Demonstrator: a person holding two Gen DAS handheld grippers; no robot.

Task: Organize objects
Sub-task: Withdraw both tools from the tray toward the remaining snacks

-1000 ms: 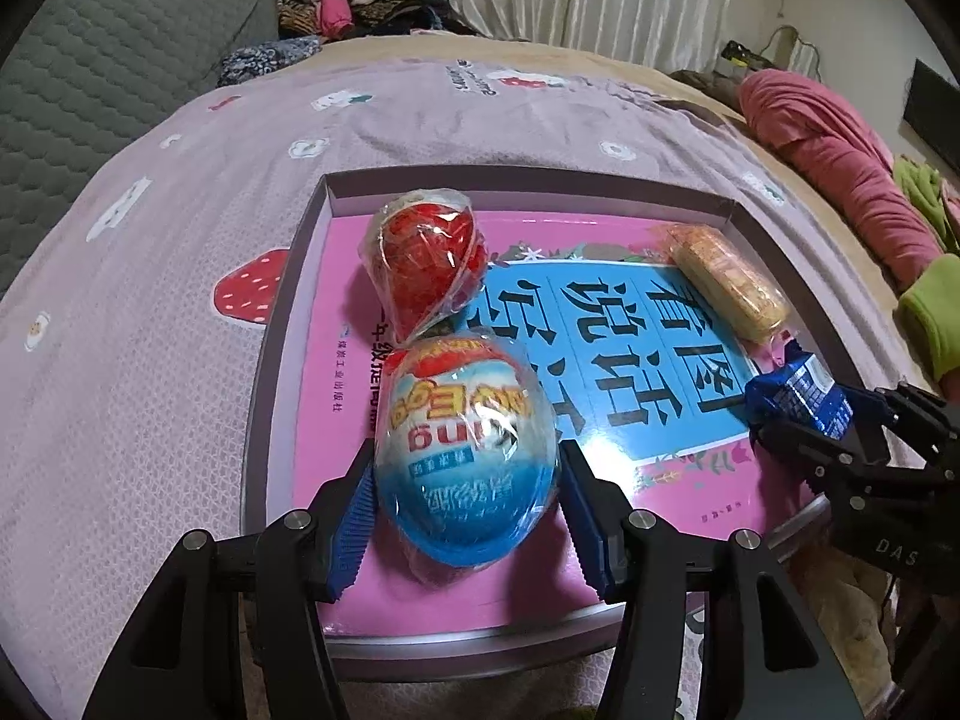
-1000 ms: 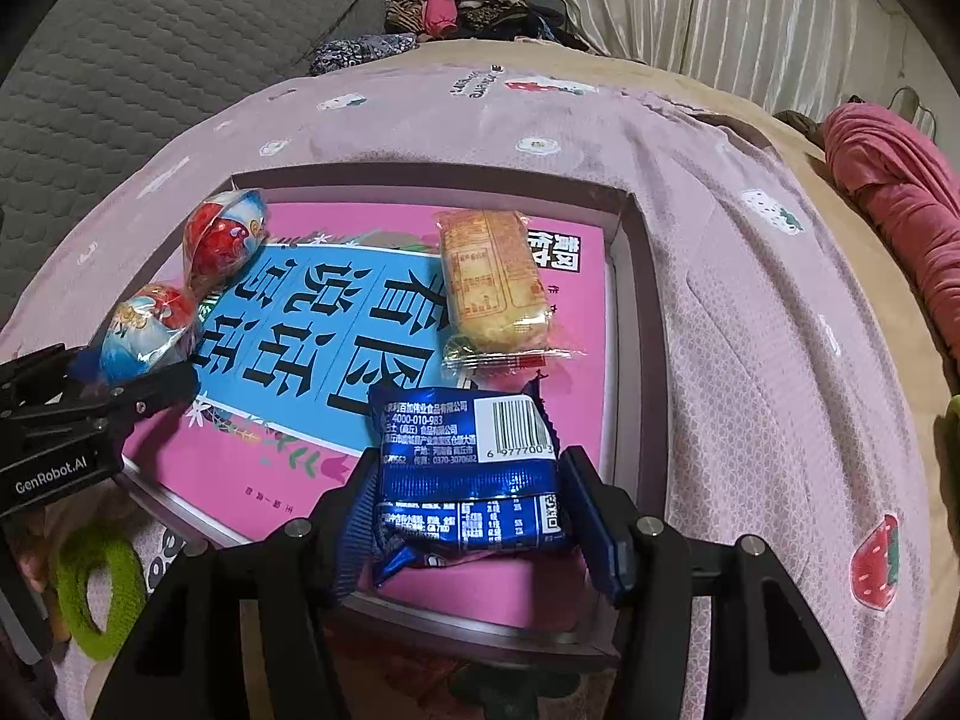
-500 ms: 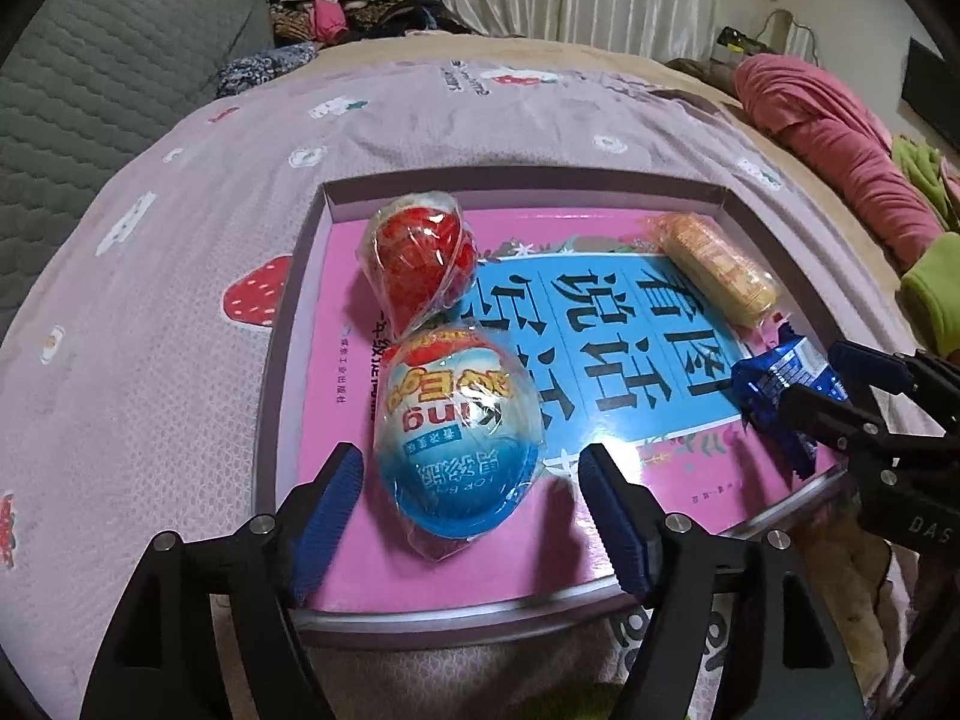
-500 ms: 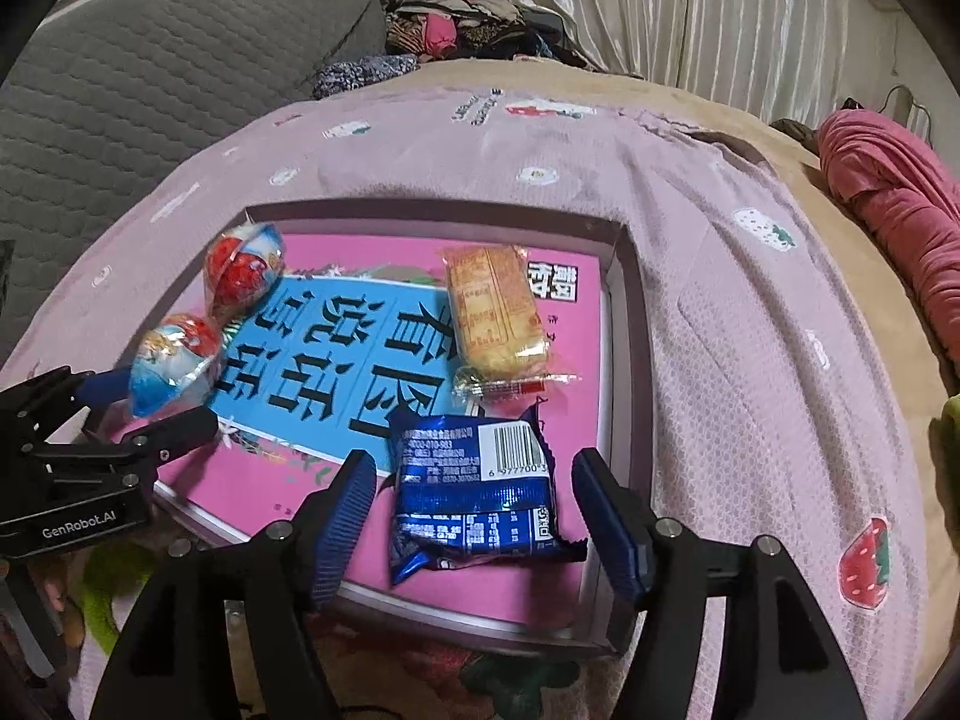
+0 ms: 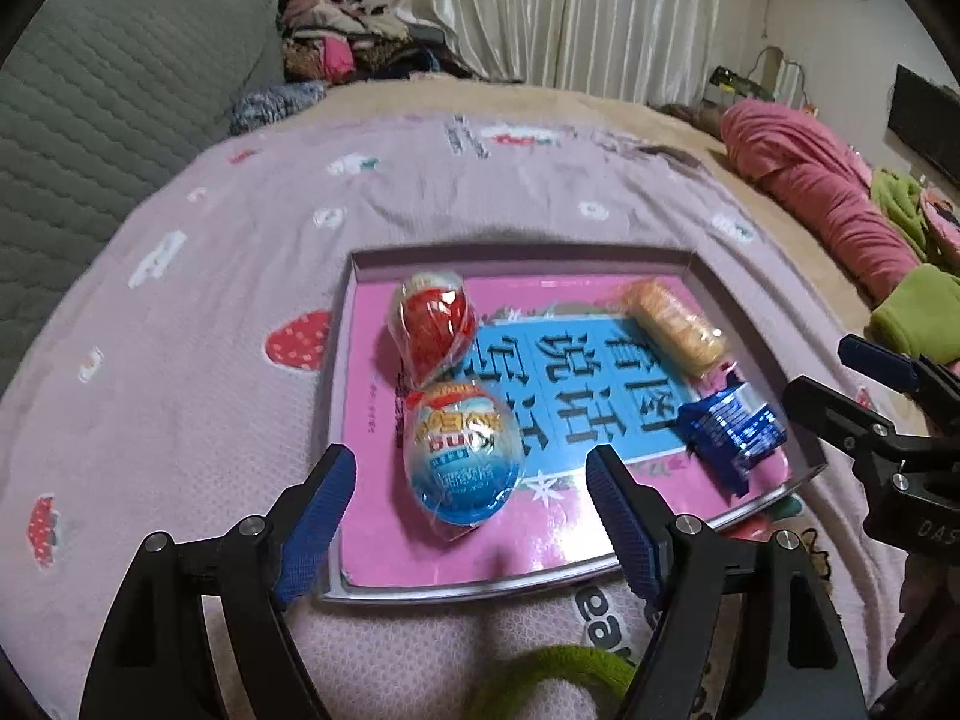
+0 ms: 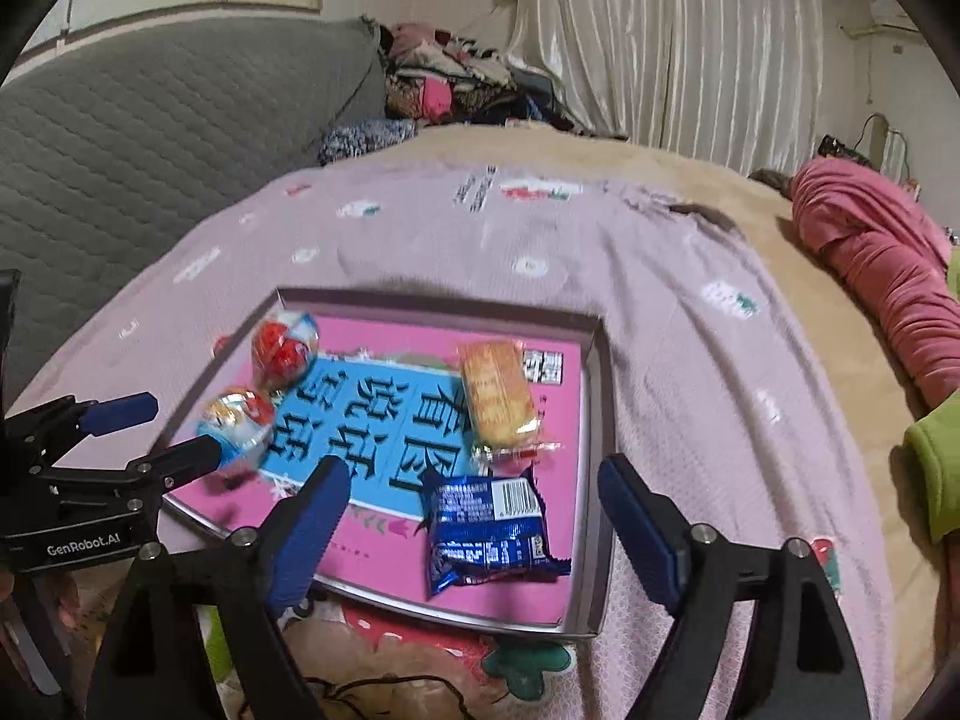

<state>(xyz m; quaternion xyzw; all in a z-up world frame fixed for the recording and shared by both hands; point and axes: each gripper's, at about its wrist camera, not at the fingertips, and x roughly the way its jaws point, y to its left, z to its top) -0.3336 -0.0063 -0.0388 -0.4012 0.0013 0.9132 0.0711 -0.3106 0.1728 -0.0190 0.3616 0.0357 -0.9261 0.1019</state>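
A shallow pink tray lies on a pink bedspread. In it lie a blue wrapped egg, a red wrapped egg, a yellow cracker pack and a blue snack packet. My left gripper is open and empty, pulled back just short of the blue egg. My right gripper is open and empty, with the blue packet lying between and just beyond its fingers.
A grey quilted headboard stands at the left. A pink blanket roll and green cloth lie at the right. A green ring lies near the front edge. Clothes are piled at the back.
Both grippers opened, let go of the blue egg and the blue packet in the tray, and drew back and up.
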